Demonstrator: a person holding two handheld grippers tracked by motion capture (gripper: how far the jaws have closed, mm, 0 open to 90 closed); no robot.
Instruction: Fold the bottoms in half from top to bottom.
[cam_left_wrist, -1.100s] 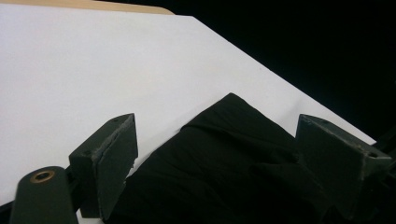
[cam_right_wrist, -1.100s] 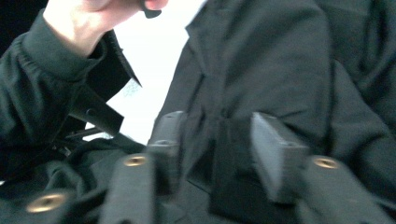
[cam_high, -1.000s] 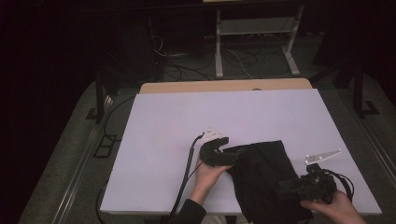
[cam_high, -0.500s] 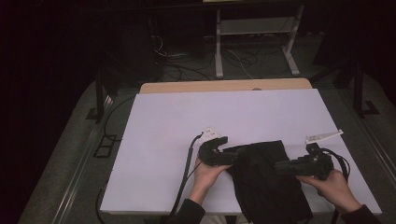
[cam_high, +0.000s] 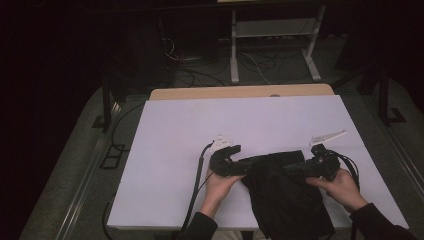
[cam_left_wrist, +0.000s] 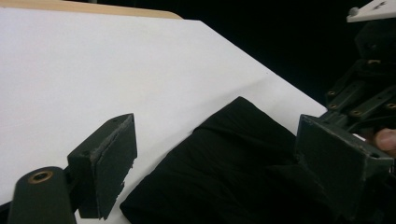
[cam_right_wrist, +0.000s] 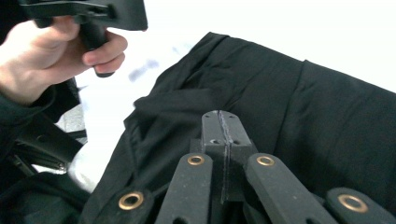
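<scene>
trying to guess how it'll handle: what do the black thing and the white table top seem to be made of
Black garment: looks like soft matte woven or knit fabric; it folds, creases and drapes over the table edge, with a seam line visible. Table top: a smooth, flat white sheet, matte with a faint sheen, possibly laminate or board; a tan wooden-looking strip shows at its far edge.

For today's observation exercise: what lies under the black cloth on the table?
The black cloth lies on the white table, its near part hanging over the front edge. Whatever else might sit beneath it is covered.
</scene>
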